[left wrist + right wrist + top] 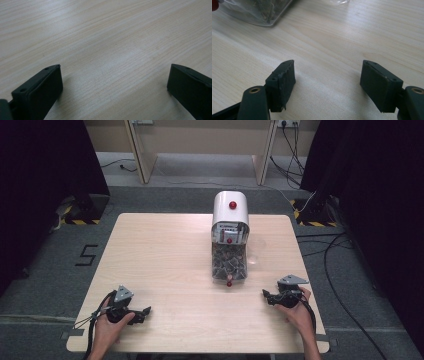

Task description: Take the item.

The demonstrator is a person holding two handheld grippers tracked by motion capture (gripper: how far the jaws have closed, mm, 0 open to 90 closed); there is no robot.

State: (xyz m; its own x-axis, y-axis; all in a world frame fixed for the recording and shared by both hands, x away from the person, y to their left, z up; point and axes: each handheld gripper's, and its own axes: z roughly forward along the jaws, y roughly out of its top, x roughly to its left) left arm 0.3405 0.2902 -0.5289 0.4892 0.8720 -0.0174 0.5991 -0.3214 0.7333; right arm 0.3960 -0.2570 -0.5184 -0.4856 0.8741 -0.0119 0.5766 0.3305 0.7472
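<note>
— So, what is on the table (165, 255)?

— A tall machine (230, 237) stands near the far middle. It has a white round top (231, 209) with a red button (232, 205) on it. Its lower part is a see-through box (229, 265) full of small dark bits. A little red knob (229, 283) sticks out at the bottom, on the side that faces the person.

— Where are the grippers?

— The left gripper (146, 310) sits low on the near left part of the table, held in the person's left hand (111, 322). Its tips point toward the middle of the table. The right gripper (265, 294) is on the near right, held in the right hand (297, 312). Its tips point left, toward the bottom of the machine.

— Are they holding anything?

— No. In the left gripper view, the left gripper (113, 80) has its two black jaws wide apart, and just bare wood lies between them. In the right gripper view, the right gripper (328, 72) has its jaws wide apart too, again with bare wood between them.

— How far is the machine from each gripper?

— It is well apart from the left gripper, up ahead and off to its right. It is nearer the right gripper, a bit ahead and to that gripper's left. In the right gripper view, a corner of the see-through box (258, 11) shows past the jaws, at the top left. A bit of the red knob (214, 5) peeks in at the edge there. Something else clear (339, 2) sits at the top, but I cannot tell what it is.

— Does either gripper touch the machine?

— No, both are apart from it.
</note>
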